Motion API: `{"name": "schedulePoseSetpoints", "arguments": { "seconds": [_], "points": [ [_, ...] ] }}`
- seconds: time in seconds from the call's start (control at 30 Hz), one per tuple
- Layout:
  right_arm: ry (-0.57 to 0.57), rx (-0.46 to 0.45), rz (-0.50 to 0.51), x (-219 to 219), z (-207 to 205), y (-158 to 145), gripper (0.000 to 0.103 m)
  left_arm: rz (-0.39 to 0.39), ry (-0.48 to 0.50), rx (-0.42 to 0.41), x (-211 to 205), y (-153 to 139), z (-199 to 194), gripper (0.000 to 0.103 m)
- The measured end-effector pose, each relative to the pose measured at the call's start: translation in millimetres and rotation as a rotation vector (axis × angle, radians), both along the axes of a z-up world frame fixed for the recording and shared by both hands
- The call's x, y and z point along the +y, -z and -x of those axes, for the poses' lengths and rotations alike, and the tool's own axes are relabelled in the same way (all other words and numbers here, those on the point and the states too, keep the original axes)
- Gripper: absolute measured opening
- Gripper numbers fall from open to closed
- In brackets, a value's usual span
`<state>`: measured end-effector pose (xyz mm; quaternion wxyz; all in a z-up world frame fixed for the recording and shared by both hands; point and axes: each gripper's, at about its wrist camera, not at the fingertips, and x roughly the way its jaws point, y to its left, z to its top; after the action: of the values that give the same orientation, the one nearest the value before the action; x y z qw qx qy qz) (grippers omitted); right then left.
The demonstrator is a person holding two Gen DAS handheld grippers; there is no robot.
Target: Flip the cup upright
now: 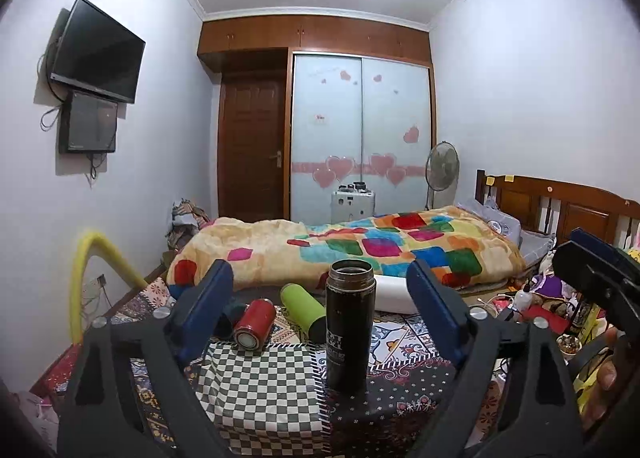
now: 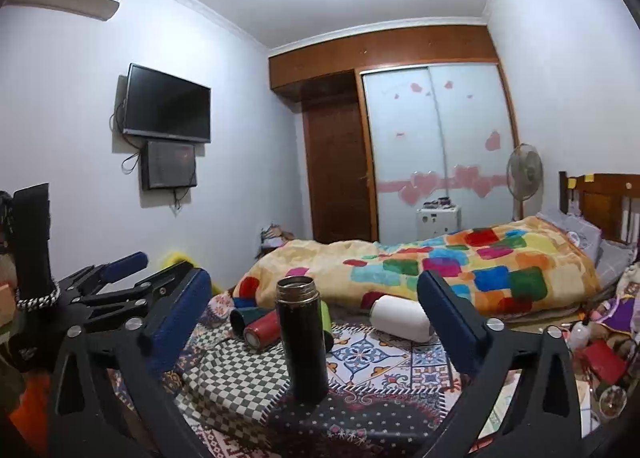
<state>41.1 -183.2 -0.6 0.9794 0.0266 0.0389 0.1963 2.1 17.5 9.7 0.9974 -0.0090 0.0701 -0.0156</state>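
A black cup (image 1: 349, 322) stands upright with its open metal mouth up on the patterned cloth (image 1: 264, 386); it also shows in the right wrist view (image 2: 302, 338). My left gripper (image 1: 320, 310) is open, its blue pads (image 1: 206, 310) well apart on either side of the cup and not touching it. My right gripper (image 2: 316, 322) is open too, with the cup between its spread pads (image 2: 452, 322). The left gripper also shows at the left of the right wrist view (image 2: 120, 278).
Behind the black cup lie a red cup (image 1: 256, 323), a green cup (image 1: 304, 308), a dark teal cup (image 2: 248, 318) and a white cup (image 2: 402, 318) on their sides. A bed with a colourful blanket (image 1: 360, 246) lies beyond. Clutter (image 2: 600, 350) sits at right.
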Motion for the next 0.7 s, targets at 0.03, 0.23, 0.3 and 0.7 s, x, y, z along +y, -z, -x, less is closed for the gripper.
{"name": "schedulePoseSetpoints", "arguments": {
  "seconds": [0.03,0.23,0.3,0.7],
  "points": [
    [0.001,0.001,-0.002,0,2,0,0.103,0.001,-0.002,-0.005,-1,0,2,0.095],
    [0.026,0.005,0.003,1,3,3,0.103,-0.001,-0.017,-0.025,-4,3,12,0.103],
    [0.029,0.007,0.003,0,3,5,0.103,-0.007,-0.018,-0.025,-6,4,14,0.103],
    [0.034,0.018,-0.003,-2,8,8,0.103,0.011,-0.017,-0.013,-2,5,13,0.103]
  ]
}}
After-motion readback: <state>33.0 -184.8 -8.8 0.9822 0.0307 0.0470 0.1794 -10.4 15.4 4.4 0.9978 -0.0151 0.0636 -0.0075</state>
